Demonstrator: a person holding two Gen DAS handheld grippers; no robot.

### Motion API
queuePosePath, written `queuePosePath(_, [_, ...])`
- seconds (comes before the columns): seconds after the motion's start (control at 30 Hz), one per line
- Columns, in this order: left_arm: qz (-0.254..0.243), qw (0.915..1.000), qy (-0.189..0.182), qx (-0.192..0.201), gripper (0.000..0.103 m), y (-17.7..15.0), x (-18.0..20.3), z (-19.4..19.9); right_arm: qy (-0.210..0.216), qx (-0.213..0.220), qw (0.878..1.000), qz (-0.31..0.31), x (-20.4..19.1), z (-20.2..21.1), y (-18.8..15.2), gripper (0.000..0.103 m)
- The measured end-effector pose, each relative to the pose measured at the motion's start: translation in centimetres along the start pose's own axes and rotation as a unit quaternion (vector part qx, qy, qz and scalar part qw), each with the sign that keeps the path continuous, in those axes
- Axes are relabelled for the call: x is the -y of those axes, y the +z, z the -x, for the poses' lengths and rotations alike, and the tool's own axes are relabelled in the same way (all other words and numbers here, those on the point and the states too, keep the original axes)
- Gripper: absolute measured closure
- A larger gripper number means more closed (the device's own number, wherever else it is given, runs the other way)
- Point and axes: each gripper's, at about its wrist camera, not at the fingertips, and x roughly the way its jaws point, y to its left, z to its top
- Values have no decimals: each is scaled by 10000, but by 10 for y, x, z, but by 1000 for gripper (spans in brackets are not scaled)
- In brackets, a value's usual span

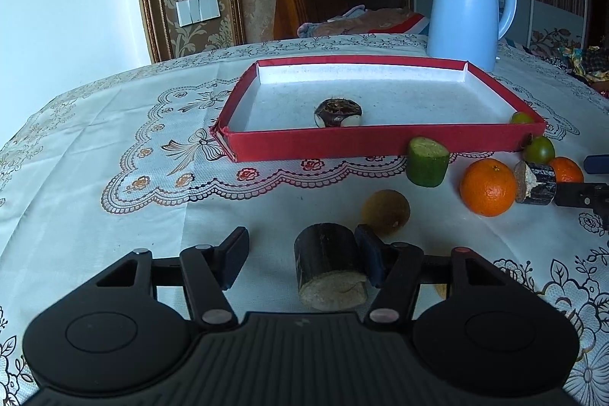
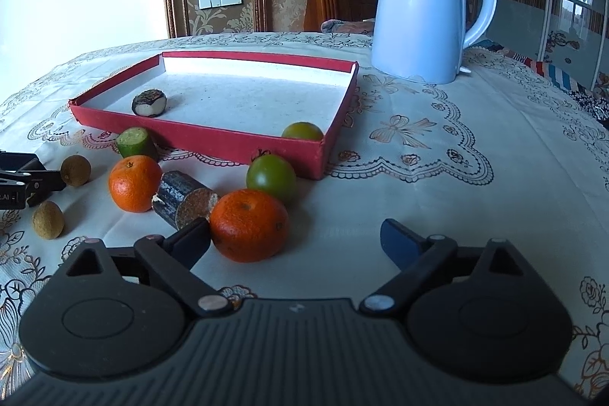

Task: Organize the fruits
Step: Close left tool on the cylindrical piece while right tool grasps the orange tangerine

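Counting: two oranges (image 2: 135,183) (image 2: 249,225), two longans (image 2: 75,170) (image 2: 48,219); left tool (image 1: 300,255) and right tool (image 2: 295,240) both gape wide.

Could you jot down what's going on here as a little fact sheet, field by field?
Surface: table with lace-print cloth
Tray: red box, holding a dark cut piece and a green citrus
Loose fruit: oranges, green citrus, brown round fruits
Left gripper: open around a dark cane piece
Right gripper: open beside an orange
Background: blue kettle
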Motion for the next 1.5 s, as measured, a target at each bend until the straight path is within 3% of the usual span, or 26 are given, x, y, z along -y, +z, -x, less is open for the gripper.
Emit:
queuePosePath(0.07, [-40,10000,-28,17,49,0,1,1,126,18,9999,-107,0,1,0,24])
queuePosePath(0.27, [-200,9998,-57,75,60,-1,7,2,188,-43,9998,67,-8,-2,1,41])
queuePosePath(0.3, [-227,9997,-75,85,61,-2,7,3,190,-37,9997,126,-10,-2,1,44])
queuePosePath(0.37, [-253,9996,-64,93,61,-2,8,3,197,-21,9993,317,-17,-1,0,58])
queuePosePath(0.43, [-240,9996,-74,91,61,-2,8,3,167,-10,9990,408,-21,-1,0,63])
queuePosePath(0.6, [-214,9997,-85,92,62,-2,8,3,243,2,9993,301,-17,-1,0,62])
queuePosePath(0.67, [-244,9995,-157,100,70,-2,8,4,232,9,9992,313,-17,-1,0,63])
queuePosePath(1.5, [104,9995,181,224,70,-1,-1,10,180,255,9994,-138,-3,8,-2,62])
